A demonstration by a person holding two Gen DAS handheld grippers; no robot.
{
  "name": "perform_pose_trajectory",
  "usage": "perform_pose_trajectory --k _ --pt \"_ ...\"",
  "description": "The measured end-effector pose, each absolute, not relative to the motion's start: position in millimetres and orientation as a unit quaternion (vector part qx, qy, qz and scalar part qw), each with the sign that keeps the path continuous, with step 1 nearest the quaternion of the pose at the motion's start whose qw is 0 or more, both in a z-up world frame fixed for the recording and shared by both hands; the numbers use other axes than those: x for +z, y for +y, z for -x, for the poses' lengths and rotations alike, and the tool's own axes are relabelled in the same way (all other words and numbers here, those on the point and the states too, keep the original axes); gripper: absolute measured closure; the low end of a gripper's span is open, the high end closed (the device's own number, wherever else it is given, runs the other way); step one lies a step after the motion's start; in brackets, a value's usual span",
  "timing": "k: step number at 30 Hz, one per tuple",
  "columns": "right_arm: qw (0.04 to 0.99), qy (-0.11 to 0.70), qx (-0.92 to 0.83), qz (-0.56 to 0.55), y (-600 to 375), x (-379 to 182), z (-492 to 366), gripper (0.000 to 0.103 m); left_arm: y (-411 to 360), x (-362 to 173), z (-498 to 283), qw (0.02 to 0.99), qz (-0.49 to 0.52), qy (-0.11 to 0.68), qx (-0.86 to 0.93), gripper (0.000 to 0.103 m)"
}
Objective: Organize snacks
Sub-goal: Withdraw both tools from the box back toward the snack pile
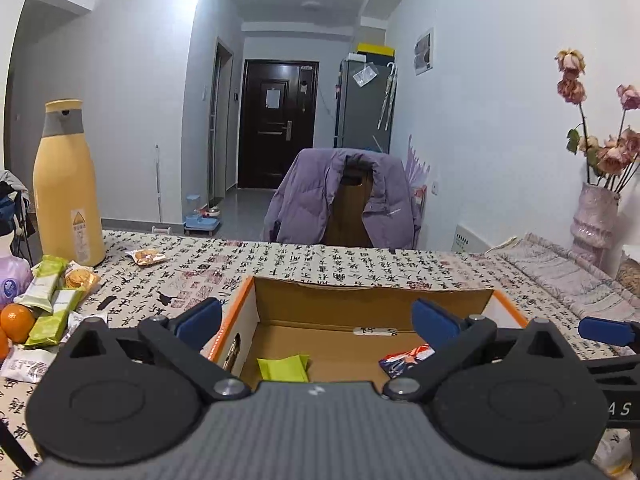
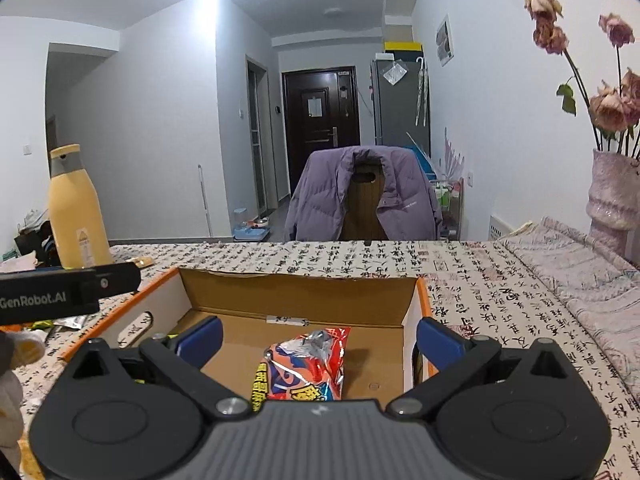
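An open cardboard box with orange edges stands on the table in front of both grippers. On its floor lie a green snack packet and a red snack bag; in the left wrist view the red bag peeks out at the right. My left gripper hangs open over the box's near left side, nothing between its blue pads. My right gripper is open above the red bag, apart from it. More snacks lie in a loose pile at the left, beside oranges.
A tall yellow bottle stands at the table's far left, with a small snack packet beside it. A pink vase of dried flowers stands far right on a folded cloth. A chair with a purple jacket is behind the table.
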State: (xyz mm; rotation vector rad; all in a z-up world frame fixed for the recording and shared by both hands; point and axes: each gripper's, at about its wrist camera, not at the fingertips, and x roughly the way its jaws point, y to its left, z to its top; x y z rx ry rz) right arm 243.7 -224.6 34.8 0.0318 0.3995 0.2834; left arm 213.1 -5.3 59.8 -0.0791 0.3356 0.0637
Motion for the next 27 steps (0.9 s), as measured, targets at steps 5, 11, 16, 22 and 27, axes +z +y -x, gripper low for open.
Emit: perform_pose_trajectory --k 5,11,16,22,27 --pt "0.970 0.194 0.145 -0.008 -226 39 -218 0.000 -1 64 -190 0.986 0.038 0.160 0.031 0.000" --pt "0.970 0.193 0.150 0.000 -230 36 -183 0.000 6 61 -158 0.986 0.040 0.161 0.024 0.000" --pt "0.967 0.200 0.157 0.005 -232 28 -157 0.000 9 52 -135 0.984 0.041 0.172 0.018 0.000" --pt "0.963 0.212 0.165 0.006 -234 17 -130 0.000 16 40 -106 0.983 0.040 0.177 0.013 0.000" --pt "0.959 0.229 0.167 0.008 -235 7 -112 0.000 23 22 -83 0.981 0.046 0.190 0.013 0.000"
